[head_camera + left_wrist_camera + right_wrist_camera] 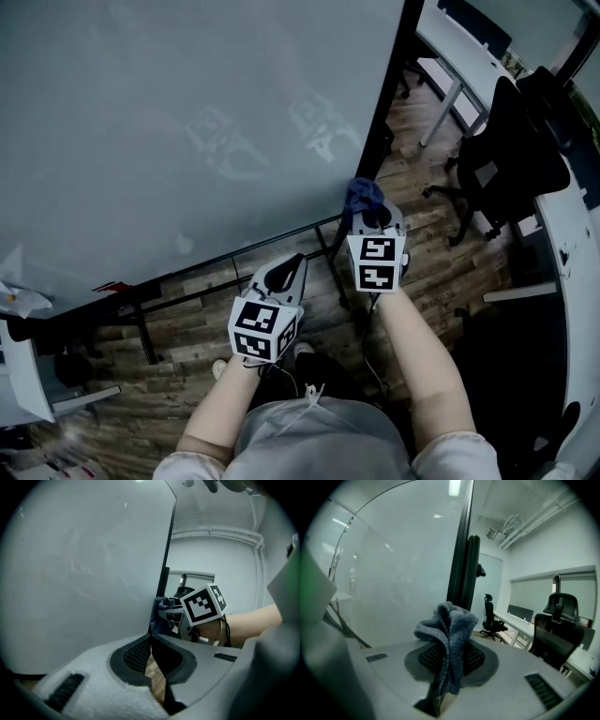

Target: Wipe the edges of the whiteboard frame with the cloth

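Note:
The whiteboard (pixel 187 112) fills the upper left of the head view, edged by a thin black frame (pixel 389 84). My right gripper (pixel 373 217) is shut on a crumpled blue cloth (pixel 364 194), which is held at the board's lower right corner. In the right gripper view the cloth (pixel 447 620) bulges out of the jaws just in front of the frame's black upright (pixel 461 550). My left gripper (pixel 289 267) hangs lower and to the left, below the bottom rail, shut with nothing in it. In the left gripper view its tips (pixel 151 639) meet, and the cloth (pixel 161 609) shows against the frame (pixel 166 569).
Black office chairs (pixel 506 159) and white desks (pixel 469 47) stand to the right on the wooden floor (pixel 422 262). The board's black stand leg (pixel 145 328) reaches down at the lower left. White papers (pixel 19 300) lie at the left edge.

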`<state>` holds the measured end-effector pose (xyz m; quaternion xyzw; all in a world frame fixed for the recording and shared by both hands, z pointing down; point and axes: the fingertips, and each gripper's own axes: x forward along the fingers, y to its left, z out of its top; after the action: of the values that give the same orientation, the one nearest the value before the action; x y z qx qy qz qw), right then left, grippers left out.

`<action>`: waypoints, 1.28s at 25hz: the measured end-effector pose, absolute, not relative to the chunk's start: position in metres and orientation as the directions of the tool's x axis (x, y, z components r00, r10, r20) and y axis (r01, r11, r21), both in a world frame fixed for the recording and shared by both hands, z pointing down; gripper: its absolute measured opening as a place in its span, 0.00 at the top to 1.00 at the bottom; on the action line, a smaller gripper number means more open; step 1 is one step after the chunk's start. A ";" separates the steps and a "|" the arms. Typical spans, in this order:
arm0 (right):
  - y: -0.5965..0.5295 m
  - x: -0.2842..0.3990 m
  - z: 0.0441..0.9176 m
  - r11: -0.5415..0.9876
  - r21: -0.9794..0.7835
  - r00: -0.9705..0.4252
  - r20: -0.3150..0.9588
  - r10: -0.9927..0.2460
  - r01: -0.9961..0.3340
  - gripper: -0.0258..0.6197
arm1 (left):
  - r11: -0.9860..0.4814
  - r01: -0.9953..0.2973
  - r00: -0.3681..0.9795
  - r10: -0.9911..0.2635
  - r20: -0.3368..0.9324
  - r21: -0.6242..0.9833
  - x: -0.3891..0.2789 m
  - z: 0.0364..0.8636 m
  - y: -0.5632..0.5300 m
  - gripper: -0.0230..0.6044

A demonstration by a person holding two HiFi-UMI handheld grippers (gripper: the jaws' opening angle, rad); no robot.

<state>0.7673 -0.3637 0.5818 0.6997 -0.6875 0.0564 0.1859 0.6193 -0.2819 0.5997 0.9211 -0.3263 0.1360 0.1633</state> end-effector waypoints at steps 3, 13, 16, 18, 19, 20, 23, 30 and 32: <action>-0.362 0.768 0.608 0.007 0.157 0.050 0.357 -0.933 -0.988 0.86 | -0.708 -0.665 0.732 -0.558 0.390 0.237 0.614 0.621 -0.282 0.93; -0.361 0.771 0.686 -0.019 0.103 0.065 0.472 -0.879 -0.995 0.86 | -0.611 -0.736 0.672 -0.607 0.424 0.293 0.595 0.667 -0.298 0.93; -0.360 0.770 0.708 -0.045 0.041 0.060 0.521 -0.851 -0.998 0.86 | -0.601 -0.748 0.659 -0.621 0.424 0.283 0.589 0.673 -0.300 0.93; -0.361 0.769 0.713 -0.061 0.028 0.067 0.527 -0.847 -0.998 0.86 | -0.598 -0.754 0.651 -0.627 0.427 0.272 0.584 0.675 -0.301 0.93; -0.361 0.768 0.713 -0.065 0.026 0.069 0.527 -0.847 -0.998 0.86 | -0.594 -0.757 0.648 -0.630 0.428 0.272 0.582 0.677 -0.301 0.93; -0.362 0.766 0.713 -0.064 0.023 0.067 0.528 -0.847 -0.998 0.86 | -0.589 -0.760 0.645 -0.632 0.430 0.276 0.580 0.678 -0.300 0.93; -0.361 0.759 0.714 -0.046 0.022 0.050 0.534 -0.844 -0.999 0.86 | -0.572 -0.769 0.636 -0.640 0.431 0.285 0.576 0.679 -0.299 0.93; -0.358 0.712 0.717 0.008 0.020 0.004 0.550 -0.835 -1.000 0.86 | -0.512 -0.805 0.592 -0.679 0.434 0.299 0.533 0.681 -0.295 0.93; -0.358 0.694 0.719 0.027 0.019 -0.012 0.557 -0.831 -0.999 0.86 | -0.491 -0.817 0.577 -0.695 0.429 0.302 0.517 0.679 -0.294 0.93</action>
<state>0.6943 -0.3579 0.7189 0.6692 -0.6837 0.1965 0.2149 0.5167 -0.2942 0.6793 0.8543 -0.4425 0.1260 0.2419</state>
